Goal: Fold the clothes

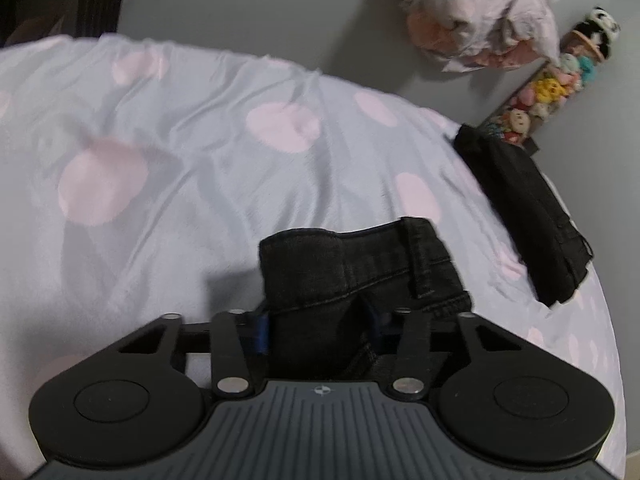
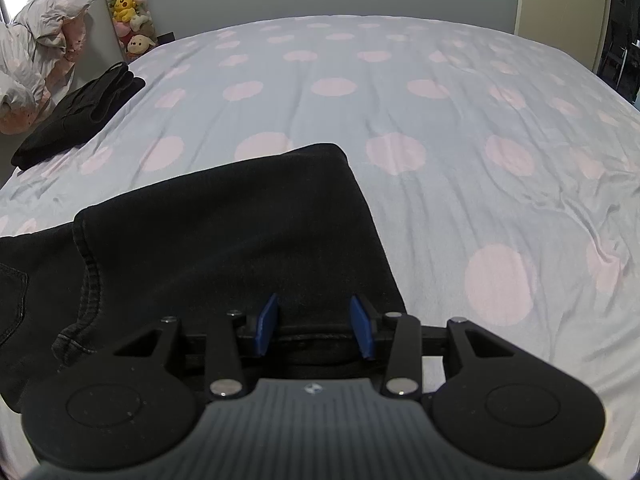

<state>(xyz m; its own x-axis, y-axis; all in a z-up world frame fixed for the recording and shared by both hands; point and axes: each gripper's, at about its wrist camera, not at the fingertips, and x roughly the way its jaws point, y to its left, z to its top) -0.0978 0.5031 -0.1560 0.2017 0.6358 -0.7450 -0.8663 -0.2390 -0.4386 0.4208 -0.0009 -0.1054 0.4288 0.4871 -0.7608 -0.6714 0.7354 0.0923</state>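
A pair of black jeans [image 2: 224,232] lies on the bed, folded over, with a stitched hem at the left of the right wrist view. My right gripper [image 2: 314,328] holds the near edge of that folded part, and dark denim fills the gap between its blue pads [image 2: 266,326]. In the left wrist view the jeans' waistband [image 1: 360,264] with a belt loop is bunched up and lifted. My left gripper [image 1: 318,330] is shut on it, and the fabric hides most of both pads.
The bed has a pale sheet with pink dots [image 2: 440,120] [image 1: 200,140]. A folded black garment [image 2: 80,116] [image 1: 528,216] rests at the bed's edge. Beyond it are a heap of pillows [image 2: 36,40] [image 1: 480,12] and a column of plush toys [image 2: 128,12] [image 1: 540,92].
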